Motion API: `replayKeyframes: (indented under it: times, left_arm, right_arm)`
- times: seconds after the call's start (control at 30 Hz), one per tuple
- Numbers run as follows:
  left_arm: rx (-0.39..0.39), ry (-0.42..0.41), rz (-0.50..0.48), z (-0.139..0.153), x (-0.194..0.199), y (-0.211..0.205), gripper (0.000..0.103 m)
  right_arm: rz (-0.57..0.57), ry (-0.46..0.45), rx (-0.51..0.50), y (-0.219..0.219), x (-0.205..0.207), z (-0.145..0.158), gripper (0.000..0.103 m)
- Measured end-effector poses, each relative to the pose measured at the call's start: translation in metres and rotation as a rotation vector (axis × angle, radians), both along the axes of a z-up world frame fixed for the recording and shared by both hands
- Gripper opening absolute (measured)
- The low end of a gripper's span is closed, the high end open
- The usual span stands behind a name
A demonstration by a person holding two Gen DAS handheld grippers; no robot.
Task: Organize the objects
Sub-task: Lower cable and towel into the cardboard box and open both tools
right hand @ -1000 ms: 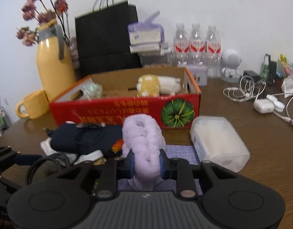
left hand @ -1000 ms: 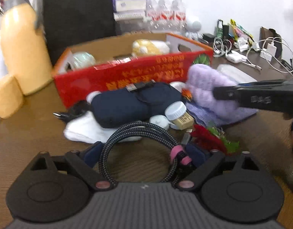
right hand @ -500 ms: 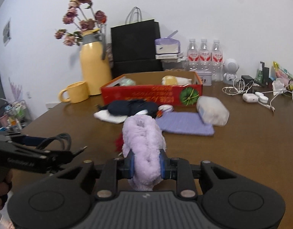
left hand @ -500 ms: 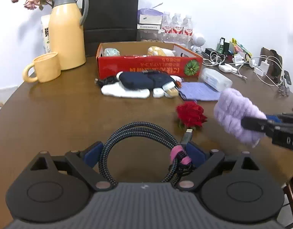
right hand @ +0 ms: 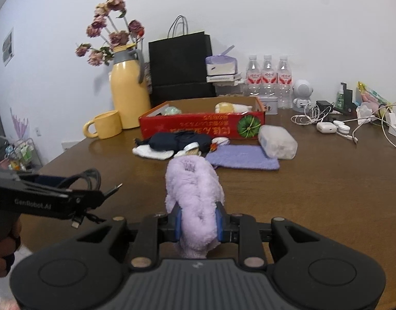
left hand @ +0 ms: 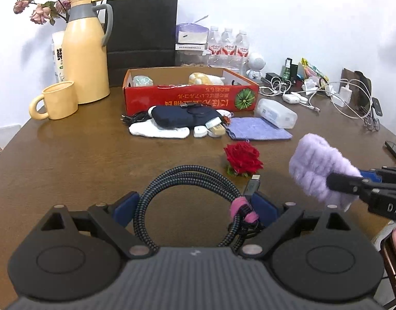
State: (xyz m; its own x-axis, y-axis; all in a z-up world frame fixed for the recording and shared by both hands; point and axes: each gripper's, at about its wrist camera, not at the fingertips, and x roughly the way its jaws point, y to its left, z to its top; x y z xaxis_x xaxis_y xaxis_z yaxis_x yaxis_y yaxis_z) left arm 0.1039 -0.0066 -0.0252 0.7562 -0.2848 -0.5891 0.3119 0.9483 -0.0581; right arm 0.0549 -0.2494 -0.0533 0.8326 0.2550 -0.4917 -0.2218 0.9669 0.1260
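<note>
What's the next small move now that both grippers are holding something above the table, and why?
Probably carry the right gripper forward toward the red box. It is shut on the purple fluffy band, the left gripper holds the coiled cable, and the box is open-topped with bare floor showing.

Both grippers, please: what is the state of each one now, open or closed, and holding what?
Left gripper: closed on the coiled braided cable.
Right gripper: closed on the fluffy purple cloth.
</note>
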Motion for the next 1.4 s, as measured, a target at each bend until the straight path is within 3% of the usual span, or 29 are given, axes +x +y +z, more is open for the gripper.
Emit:
replayKeyframes:
  times: [0.13, 0.3, 0.4, 0.47, 0.53, 0.67, 0.8, 0.93, 1.07, 1.13, 1.23, 1.33, 1.4]
  left_arm:
    - [-0.028, -0.047, -0.032, 0.023, 0.047, 0.005, 0.095]
    - [0.014, -0.070, -0.099, 0.058, 0.159, -0.003, 0.095]
    - [0.027, 0.011, -0.093, 0.068, 0.246, -0.013, 0.095]
    - [0.061, 0.068, -0.090, 0.063, 0.303, -0.021, 0.095]
    - [0.110, 0.123, -0.029, 0.050, 0.350, -0.029, 0.095]
    - [0.213, 0.165, 0.013, 0.021, 0.395, -0.042, 0.095]
    - [0.213, 0.202, -0.002, 0.000, 0.408, -0.037, 0.097]
    - [0.237, 0.196, -0.014, 0.001, 0.401, -0.038, 0.098]
    - [0.210, 0.162, 0.004, 0.028, 0.383, -0.028, 0.098]
    - [0.197, 0.130, 0.014, 0.046, 0.366, -0.022, 0.099]
    - [0.200, 0.064, 0.037, 0.069, 0.331, -0.015, 0.102]
    - [0.225, -0.026, 0.035, 0.082, 0.276, -0.015, 0.103]
    - [0.209, -0.055, 0.008, 0.084, 0.237, -0.013, 0.103]
  right_arm:
    - [-0.005, -0.053, 0.001, -0.011, 0.042, 0.023, 0.023]
    - [-0.044, -0.112, 0.001, -0.021, 0.150, 0.068, 0.024]
    - [-0.067, -0.024, 0.046, -0.026, 0.246, 0.079, 0.024]
    - [-0.090, 0.056, 0.054, -0.025, 0.307, 0.074, 0.024]
    - [-0.150, 0.131, 0.053, -0.022, 0.358, 0.059, 0.024]
    - [-0.220, 0.235, -0.012, -0.009, 0.419, 0.024, 0.030]
    - [-0.238, 0.184, -0.111, 0.004, 0.429, 0.009, 0.059]
    - [-0.258, 0.151, -0.137, 0.004, 0.422, 0.018, 0.064]
    - [-0.241, 0.095, -0.096, -0.005, 0.396, 0.050, 0.073]
    - [-0.233, 0.059, -0.091, -0.011, 0.377, 0.068, 0.076]
    - [-0.209, -0.001, -0.116, -0.020, 0.343, 0.082, 0.091]
    - [-0.182, 0.000, -0.146, -0.032, 0.304, 0.078, 0.091]
    - [-0.155, 0.027, -0.115, -0.043, 0.268, 0.071, 0.091]
